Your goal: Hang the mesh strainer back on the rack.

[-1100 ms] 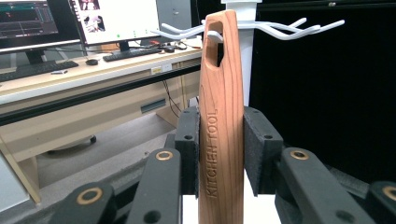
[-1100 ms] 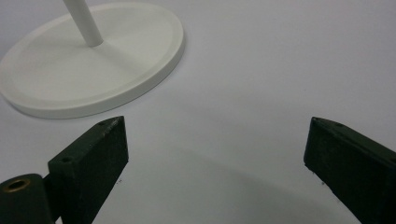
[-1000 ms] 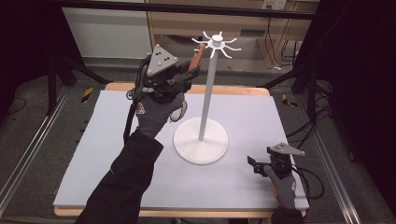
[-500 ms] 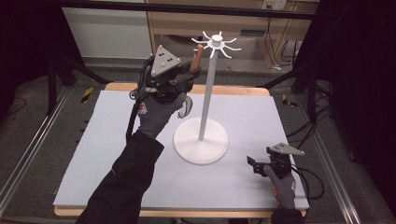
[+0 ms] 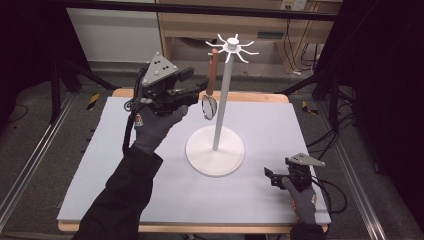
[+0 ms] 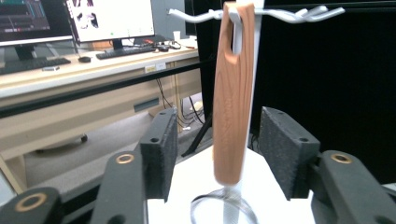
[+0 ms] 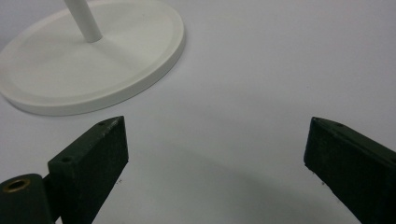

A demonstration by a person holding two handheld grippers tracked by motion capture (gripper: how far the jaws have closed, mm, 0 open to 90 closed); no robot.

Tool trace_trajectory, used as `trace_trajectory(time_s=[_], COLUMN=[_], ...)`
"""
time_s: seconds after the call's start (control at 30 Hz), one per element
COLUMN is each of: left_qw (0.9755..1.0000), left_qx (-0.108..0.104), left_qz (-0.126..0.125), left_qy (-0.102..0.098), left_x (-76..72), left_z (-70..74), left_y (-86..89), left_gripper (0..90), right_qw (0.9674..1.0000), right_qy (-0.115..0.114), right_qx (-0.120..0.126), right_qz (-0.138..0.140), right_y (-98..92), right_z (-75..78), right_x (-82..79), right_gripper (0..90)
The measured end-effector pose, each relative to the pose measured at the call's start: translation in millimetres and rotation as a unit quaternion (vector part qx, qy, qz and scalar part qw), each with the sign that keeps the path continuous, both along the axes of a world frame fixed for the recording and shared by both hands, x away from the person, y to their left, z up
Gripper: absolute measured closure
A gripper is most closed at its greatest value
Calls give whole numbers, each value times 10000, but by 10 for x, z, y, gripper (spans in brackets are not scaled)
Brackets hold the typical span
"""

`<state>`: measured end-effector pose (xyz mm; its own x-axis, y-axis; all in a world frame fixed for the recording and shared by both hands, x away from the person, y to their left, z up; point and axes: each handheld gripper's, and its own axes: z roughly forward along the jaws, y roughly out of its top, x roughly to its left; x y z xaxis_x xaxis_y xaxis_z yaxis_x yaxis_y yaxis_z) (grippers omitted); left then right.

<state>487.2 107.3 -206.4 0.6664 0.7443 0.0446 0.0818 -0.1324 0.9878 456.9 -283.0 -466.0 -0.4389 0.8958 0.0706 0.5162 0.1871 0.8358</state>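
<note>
A white stand (image 5: 215, 155) sits near the middle of the pale grey table (image 5: 100, 165), its round base flat on the surface and its thin pole rising to a ring of short white hooks (image 5: 232, 46) at the top. Behind the table, in the left gripper view, a long wooden desk (image 6: 70, 88) carries two monitors (image 6: 111, 18) and a keyboard; black curtains close off the right side. Nothing lies on the table between the stand and either hand.

The left gripper (image 5: 197, 87) is held high beside the pole, level with the hanging utensil. Its jaws are parted wide: in its own view the wooden handle (image 6: 232, 93) hangs in the gap between the two black pads (image 6: 161, 149), with clear space on each side, so the pads are apart from it and grip nothing. The right gripper (image 5: 272, 176) rests low near the table's front right corner, well apart from the stand (its own camera looks across bare tabletop to the base's rim (image 7: 140, 84)); its jaws are spread wide and hold nothing.

The utensil hangs by the slot at the top of its handle from one hook, its long axis close to vertical, handle up. Below the handle is a round wire head (image 5: 209, 106), possibly a small strainer or whisk, though it is too blurred to tell, pointing down toward the base.
</note>
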Motion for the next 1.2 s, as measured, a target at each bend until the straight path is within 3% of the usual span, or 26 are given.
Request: trace_trajectory(time_s=[0.07,0.23,0.3,0.4,0.7,0.83,1.0,1.2], left_qw=[10000,9999,9997,9995,9982,9962,9920,9877], left_qx=[20,101,237,280,337,387,392,553], left_qz=[7,-12,17,43,143,280,453,636], left_qy=[-74,102,86,154,475,723,1115,1319], left_x=[-19,-78,-95,-131,-222,-220,-213,-266], left_z=[-27,-149,-209,-309,-711,-972,-1323,-1659], left_y=[58,189,240,316,617,801,973,1138], left_gripper=[438,410,389,373,321,306,291,286], right_qw=[10000,10000,10000,10000,9999,9999,9999,9998], right_qy=[3,7,22,53,80,88,118,116], right_qx=[-5,19,5,-24,-56,-63,-59,-84], right_qz=[-15,-48,-52,-77,-68,-80,-97,-123], right_y=[0,-3,-3,-4,-1,1,12,8], right_z=[1,8,7,5,2,0,-5,-4], right_x=[-3,-11,-9,-8,-16,-20,-27,-33], right_gripper=[67,67,67,67,67,67,66,64])
